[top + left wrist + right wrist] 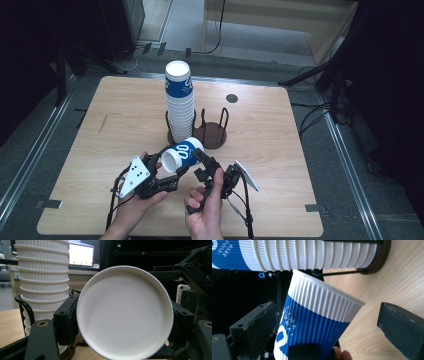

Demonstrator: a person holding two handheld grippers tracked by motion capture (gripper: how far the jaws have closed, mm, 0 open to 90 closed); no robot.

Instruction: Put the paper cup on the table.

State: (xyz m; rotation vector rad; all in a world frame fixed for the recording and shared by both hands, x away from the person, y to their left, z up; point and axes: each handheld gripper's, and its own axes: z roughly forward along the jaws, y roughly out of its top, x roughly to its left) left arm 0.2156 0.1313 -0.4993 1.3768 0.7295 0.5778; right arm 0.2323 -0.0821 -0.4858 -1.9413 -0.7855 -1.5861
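While the left gripper [172, 175] clamps its fingers on the blue-and-white ribbed paper cup [183, 153], the right gripper [202, 165] holds its fingers spread around it.

A light wooden table [280, 125] stands on grey carpet [350, 165], dark surroundings, cables [315, 117] trailing.

Black two-jaw grippers, left [172, 176] & right [202, 162], w/ linkage arms, brass-ringed pivot screws, foam-like jaw pads. White three-cornered plate w/ dots atop each. Black cables trailing back. Bare forearms, no sleeves.
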